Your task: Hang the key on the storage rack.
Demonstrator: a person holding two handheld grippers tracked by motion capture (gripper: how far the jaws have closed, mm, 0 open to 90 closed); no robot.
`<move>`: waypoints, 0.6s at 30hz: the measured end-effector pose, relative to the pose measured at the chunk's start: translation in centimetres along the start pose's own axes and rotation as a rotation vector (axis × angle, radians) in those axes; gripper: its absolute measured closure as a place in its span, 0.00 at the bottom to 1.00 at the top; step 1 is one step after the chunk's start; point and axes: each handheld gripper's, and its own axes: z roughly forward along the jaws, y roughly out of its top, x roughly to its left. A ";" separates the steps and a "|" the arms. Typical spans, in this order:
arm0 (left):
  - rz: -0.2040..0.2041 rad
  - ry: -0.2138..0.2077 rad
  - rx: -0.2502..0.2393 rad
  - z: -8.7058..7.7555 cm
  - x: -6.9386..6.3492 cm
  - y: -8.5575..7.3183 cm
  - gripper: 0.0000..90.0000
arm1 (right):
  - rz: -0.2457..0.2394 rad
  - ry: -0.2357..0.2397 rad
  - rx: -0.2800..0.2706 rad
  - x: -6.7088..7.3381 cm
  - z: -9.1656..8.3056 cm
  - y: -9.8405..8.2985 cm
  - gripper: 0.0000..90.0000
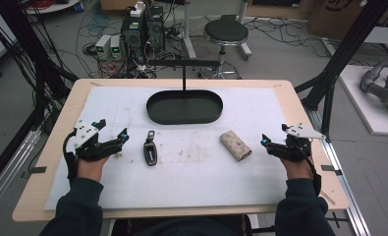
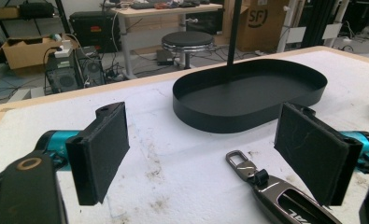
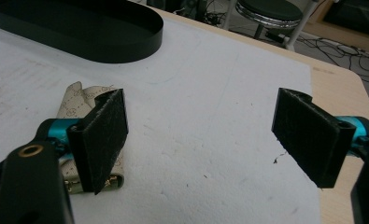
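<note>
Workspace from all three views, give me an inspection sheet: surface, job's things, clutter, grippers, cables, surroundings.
Surface: white mat on a wooden table, smudged with dirt near the middle.
Job's things: key fob lying flat near the left gripper; beige patterned pouch near the right gripper; black oval tray with an upright post behind both, nothing in it.
Clutter: nothing seen on the mat.
Grippers: both open, holding nothing, resting low at the mat's sides.
Cables: one trails from each gripper along the wrist; many lie on the floor beyond the table.
Surroundings: round stool, computer boxes, cardboard boxes.
</note>
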 end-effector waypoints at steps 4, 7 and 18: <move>-0.005 0.002 -0.002 -0.1 0.0 0.0 0.20 | 0.002 0.001 0.000 0.0 0.0 0.0 0.21; -0.017 -0.006 -0.007 -0.1 0.0 0.1 0.20 | 0.011 0.002 -0.003 -0.1 0.1 0.0 0.21; -0.009 -0.046 0.072 1.0 -1.5 -0.3 0.33 | 0.007 -0.003 -0.004 -0.3 0.0 -0.3 0.21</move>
